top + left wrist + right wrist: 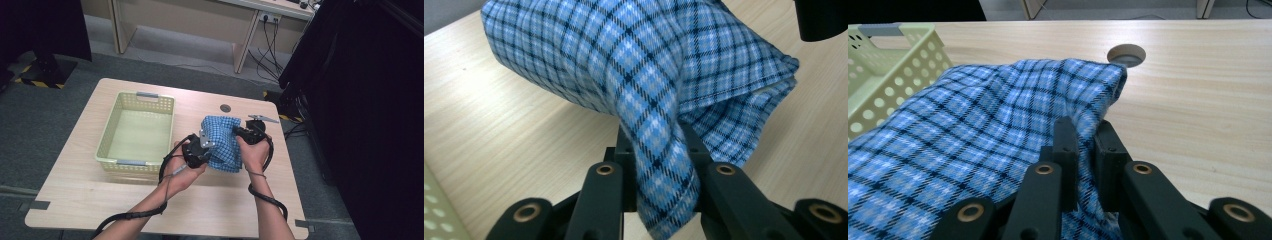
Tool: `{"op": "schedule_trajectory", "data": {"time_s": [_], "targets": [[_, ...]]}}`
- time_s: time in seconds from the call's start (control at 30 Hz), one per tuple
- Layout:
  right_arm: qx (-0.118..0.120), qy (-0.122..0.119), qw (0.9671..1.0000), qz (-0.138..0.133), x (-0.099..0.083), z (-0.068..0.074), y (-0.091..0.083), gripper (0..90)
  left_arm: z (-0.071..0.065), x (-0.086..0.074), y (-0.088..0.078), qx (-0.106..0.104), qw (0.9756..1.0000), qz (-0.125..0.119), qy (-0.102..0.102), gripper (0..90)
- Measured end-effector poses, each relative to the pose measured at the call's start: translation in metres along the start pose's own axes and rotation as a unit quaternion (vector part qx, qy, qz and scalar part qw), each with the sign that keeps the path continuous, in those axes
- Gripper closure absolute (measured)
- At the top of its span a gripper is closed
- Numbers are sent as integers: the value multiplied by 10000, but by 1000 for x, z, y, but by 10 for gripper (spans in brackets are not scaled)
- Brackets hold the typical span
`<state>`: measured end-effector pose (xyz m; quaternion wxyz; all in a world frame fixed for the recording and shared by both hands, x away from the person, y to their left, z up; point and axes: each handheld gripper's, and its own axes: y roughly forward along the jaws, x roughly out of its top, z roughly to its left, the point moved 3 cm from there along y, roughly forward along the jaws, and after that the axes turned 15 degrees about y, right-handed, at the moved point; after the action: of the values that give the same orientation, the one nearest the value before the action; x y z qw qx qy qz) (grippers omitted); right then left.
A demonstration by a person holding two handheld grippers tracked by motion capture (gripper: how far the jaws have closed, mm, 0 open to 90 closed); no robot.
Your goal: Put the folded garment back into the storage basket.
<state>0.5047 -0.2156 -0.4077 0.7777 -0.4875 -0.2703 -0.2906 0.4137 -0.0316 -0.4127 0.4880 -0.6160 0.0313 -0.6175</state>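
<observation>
A light wooden table (125,200) with rounded corners stands on grey carpet (30,150); a round cable port (225,108) sits near its far edge. Beyond it, pale wooden desk legs (120,25) rise from the floor, and black cables (267,50) hang from a wall socket (270,17). Black drapes (370,125) close off the right side, and yellow-black hazard tape (37,82) marks the floor at far left.

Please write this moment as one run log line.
left gripper: shut on cloth | right gripper: shut on cloth | basket: empty
</observation>
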Motion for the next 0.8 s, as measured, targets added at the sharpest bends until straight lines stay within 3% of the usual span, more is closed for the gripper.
{"op": "schedule_trajectory", "data": {"time_s": [0.8], "targets": [[100, -156, 9998, -112, 16, 34, -1, 835, 19, -2, -24, 206, 9997, -29, -84, 770]]}}
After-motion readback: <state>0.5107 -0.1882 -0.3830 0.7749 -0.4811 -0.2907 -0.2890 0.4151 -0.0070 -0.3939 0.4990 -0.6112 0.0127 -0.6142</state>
